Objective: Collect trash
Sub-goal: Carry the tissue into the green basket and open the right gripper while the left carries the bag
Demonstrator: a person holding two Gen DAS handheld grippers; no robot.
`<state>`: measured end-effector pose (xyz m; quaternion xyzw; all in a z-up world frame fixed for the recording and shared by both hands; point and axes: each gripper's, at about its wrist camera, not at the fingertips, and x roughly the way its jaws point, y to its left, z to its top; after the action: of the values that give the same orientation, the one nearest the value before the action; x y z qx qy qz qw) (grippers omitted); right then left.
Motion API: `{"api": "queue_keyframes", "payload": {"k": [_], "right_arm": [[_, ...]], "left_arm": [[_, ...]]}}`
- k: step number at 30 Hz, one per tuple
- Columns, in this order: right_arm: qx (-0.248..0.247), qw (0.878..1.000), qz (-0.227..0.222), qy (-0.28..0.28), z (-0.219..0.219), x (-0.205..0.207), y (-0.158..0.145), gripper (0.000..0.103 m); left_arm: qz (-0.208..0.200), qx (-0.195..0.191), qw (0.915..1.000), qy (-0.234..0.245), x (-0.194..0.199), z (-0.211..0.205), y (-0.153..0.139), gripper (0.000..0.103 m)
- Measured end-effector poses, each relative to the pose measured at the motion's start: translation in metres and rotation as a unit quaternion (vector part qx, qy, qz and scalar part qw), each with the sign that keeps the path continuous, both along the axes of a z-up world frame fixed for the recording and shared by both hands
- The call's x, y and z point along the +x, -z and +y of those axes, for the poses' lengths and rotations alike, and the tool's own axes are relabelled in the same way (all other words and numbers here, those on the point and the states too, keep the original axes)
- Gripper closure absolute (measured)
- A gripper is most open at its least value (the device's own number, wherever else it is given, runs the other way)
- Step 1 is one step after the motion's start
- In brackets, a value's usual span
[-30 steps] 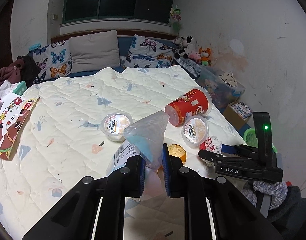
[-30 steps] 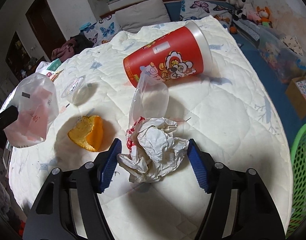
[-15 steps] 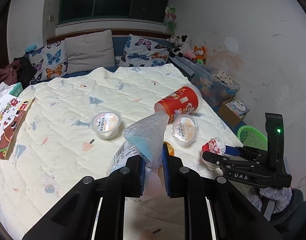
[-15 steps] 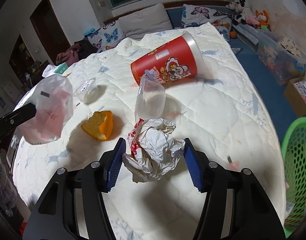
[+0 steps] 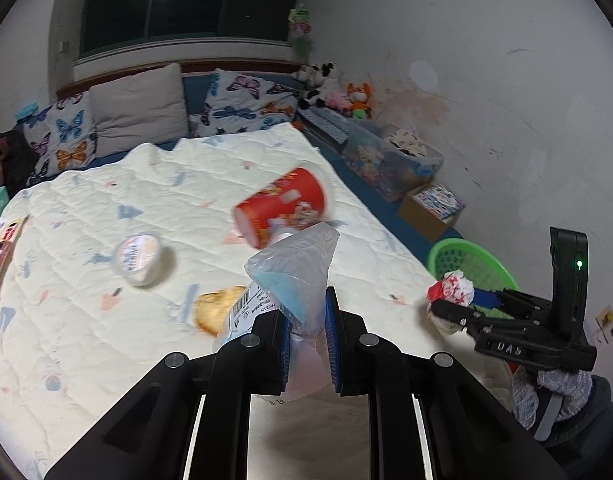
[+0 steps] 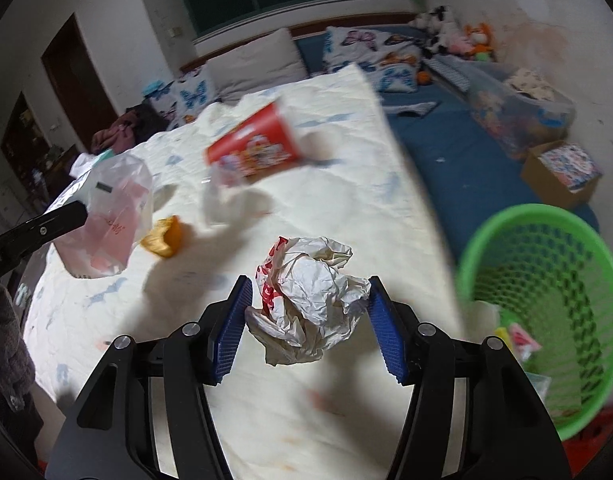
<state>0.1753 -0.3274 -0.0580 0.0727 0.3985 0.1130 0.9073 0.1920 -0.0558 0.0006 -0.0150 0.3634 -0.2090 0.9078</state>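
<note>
My left gripper (image 5: 307, 344) is shut on a clear plastic bag (image 5: 296, 272) with blue and pink contents and a barcode label, held above the quilted bed. A crumpled white and red paper wrapper (image 6: 308, 300) is clamped between the blue pads of my right gripper (image 6: 310, 328), lifted off the quilt; the same gripper with its wrapper (image 5: 454, 288) shows at the right of the left wrist view. A green mesh basket (image 6: 546, 280) stands on the floor beside the bed, right of the wrapper. On the quilt lie a red cup (image 5: 282, 210), a lidded tub (image 5: 137, 256) and an orange peel (image 5: 216, 308).
Pillows (image 5: 138, 114) and plush toys (image 5: 334, 92) line the head of the bed. A cardboard box (image 5: 432, 210) and a clear storage bin (image 5: 390, 164) sit on the blue floor along the wall. A printed carton (image 5: 2, 248) lies at the bed's left edge.
Both grippers drew back and rightward toward the bed's edge; the right one closed tighter on the wrapper and lifted it off the quilt, and the green basket came into view.
</note>
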Motion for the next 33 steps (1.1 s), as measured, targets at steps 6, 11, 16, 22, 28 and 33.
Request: {"api": "queue_keyframes", "payload": {"k": [6,11,16,22,28,33], "right_arm": [[-0.019,0.998,0.007,0.067,-0.067,-0.009,0.006,0.044],[-0.031,0.994,0.017,0.108,-0.110,-0.013,0.015,0.044],[-0.052,0.988,0.030,0.144,-0.145,-0.012,0.028,0.044],[-0.056,0.981,0.046,0.178,-0.180,-0.012,0.045,0.041],[-0.062,0.977,0.049,0.200,-0.204,-0.016,0.051,0.038],[-0.050,0.975,0.044,0.212,-0.218,-0.023,0.051,0.033]], "left_arm": [[0.001,0.000,0.9995,0.033,-0.001,-0.037,-0.002,0.088],[0.005,-0.002,0.9985,0.055,0.001,-0.067,-0.002,0.088],[0.011,-0.003,0.9968,0.080,0.002,-0.101,-0.002,0.088],[0.014,0.001,0.9946,0.103,0.003,-0.137,-0.001,0.088],[0.018,0.002,0.9916,0.128,0.010,-0.175,-0.002,0.088],[0.018,0.002,0.9890,0.147,0.009,-0.202,-0.004,0.088]]}}
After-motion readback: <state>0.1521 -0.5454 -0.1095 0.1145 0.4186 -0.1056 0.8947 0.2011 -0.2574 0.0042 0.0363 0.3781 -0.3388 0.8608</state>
